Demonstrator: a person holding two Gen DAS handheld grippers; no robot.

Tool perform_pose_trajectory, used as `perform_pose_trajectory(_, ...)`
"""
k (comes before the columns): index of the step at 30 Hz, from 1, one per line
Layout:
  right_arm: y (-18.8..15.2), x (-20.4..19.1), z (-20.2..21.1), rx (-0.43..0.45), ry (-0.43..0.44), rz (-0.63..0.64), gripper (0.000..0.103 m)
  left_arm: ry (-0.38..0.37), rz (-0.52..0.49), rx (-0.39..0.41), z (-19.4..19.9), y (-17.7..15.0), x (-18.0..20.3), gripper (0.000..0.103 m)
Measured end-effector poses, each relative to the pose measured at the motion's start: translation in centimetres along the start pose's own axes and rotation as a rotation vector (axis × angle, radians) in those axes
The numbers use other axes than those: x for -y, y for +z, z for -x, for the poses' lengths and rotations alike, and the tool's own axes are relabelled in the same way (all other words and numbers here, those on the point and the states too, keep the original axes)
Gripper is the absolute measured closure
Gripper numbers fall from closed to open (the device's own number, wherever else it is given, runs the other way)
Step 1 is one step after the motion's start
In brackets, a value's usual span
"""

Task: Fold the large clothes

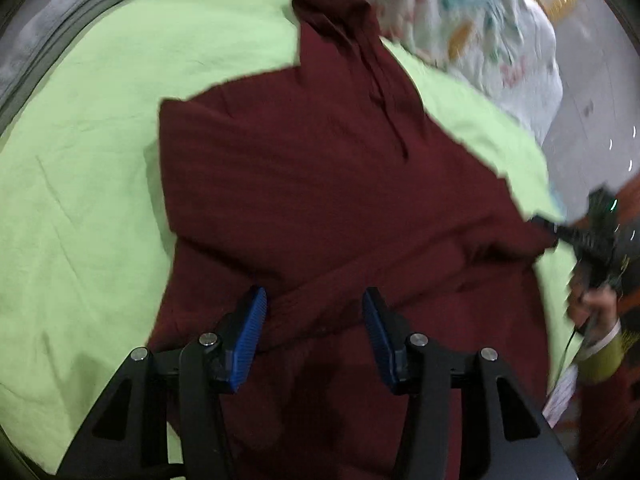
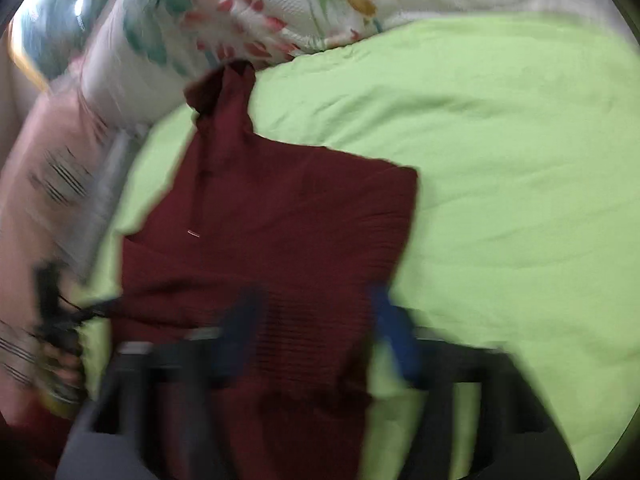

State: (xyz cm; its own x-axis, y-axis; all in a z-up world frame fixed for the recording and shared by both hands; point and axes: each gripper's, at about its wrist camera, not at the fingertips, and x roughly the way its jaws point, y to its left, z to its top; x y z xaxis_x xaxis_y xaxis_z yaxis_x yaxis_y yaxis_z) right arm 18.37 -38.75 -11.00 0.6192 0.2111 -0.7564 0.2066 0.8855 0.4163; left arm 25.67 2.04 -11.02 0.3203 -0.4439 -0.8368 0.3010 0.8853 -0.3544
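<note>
A dark red hooded garment (image 1: 320,184) lies partly folded on a light green sheet (image 1: 80,160), hood toward the far end. My left gripper (image 1: 314,304) is open just above its lower part, a folded sleeve running between the blue fingers. The other gripper (image 1: 560,236) shows at the right edge of the left wrist view, touching the garment's right edge. In the blurred right wrist view the garment (image 2: 280,232) lies below my right gripper (image 2: 316,308), whose jaws are apart over its lower right edge. The left gripper (image 2: 80,312) shows at the left there, at the garment's edge.
A white floral quilt (image 1: 480,32) is heaped beyond the hood, also in the right wrist view (image 2: 240,20). Folded grey cloth (image 1: 60,20) lies at the far left. The green sheet (image 2: 520,160) spreads wide to the garment's right.
</note>
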Motion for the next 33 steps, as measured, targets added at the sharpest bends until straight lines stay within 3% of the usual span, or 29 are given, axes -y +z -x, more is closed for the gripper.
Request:
perform_pose_trajectory(3, -1.8, -1.2, 2.7, 0.042, 0.164, 0.079, 0.079, -0.053, -0.067, -0.019, 0.7, -2.1, 0.9, 0.051)
perform_pose_trajectory(6, -5.0, -3.1, 4.1, -0.084, 0.267, 0.208, 0.079, -0.072, -0.103, -0.083, 0.7, -4.8, 0.7, 0.051)
perform_pose_trajectory(9, -7.9, -2.8, 4.3, -0.190, 0.186, 0.252, 0.073, -0.064, -0.120, -0.087, 1.7, -6.7, 0.2, 0.053)
perform_pose_trajectory(11, -8.8, -1.2, 4.8, -0.189, 0.139, 0.195, 0.065, -0.070, -0.106, -0.061, 3.0, -6.5, 0.1, 0.052)
perform_pose_trajectory(13, -9.0, 1.0, 5.9, -0.143, 0.134, 0.097, 0.059, -0.053, -0.085, -0.016, 4.1, -5.6, -0.1, 0.052)
perform_pose_trajectory(17, -7.8, 4.1, 7.7, 0.049, 0.125, -0.118, 0.053, 0.031, 0.032, 0.092, 5.2, -2.5, -1.6, 0.049)
perform_pose_trajectory(19, -7.4, 3.8, 7.5, 0.082, 0.091, -0.133, 0.053, 0.090, 0.100, 0.130, 5.0, -1.0, -2.6, 0.049)
perform_pose_trajectory(22, -6.9, 2.1, 6.0, 0.072, 0.033, -0.090, 0.053, 0.122, 0.140, 0.154, 4.0, 0.9, -3.3, 0.049)
perform_pose_trajectory(23, -6.8, 1.3, 5.2, 0.053, 0.037, -0.062, 0.056, 0.146, 0.133, 0.152, 3.4, 1.3, -3.0, 0.049)
perform_pose_trajectory(24, -6.8, 0.8, 4.7, 0.047, 0.021, -0.041, 0.078, 0.165, 0.120, 0.148, 3.0, 1.7, -2.9, 0.049)
perform_pose_trajectory(25, -6.7, 0.1, 4.8, 0.048, -0.008, -0.007, 0.093, 0.171, 0.109, 0.146, 2.5, 1.5, -2.5, 0.049)
perform_pose_trajectory(26, -6.1, -0.7, 5.1, 0.056, 0.006, 0.012, 0.100, 0.173, 0.099, 0.143, 2.1, 1.8, -2.5, 0.049)
perform_pose_trajectory(33, -0.6, -3.6, 9.8, 0.305, 0.064, 0.089, 0.100, 0.123, 0.138, 0.159, 1.7, 1.5, -3.5, 0.049)
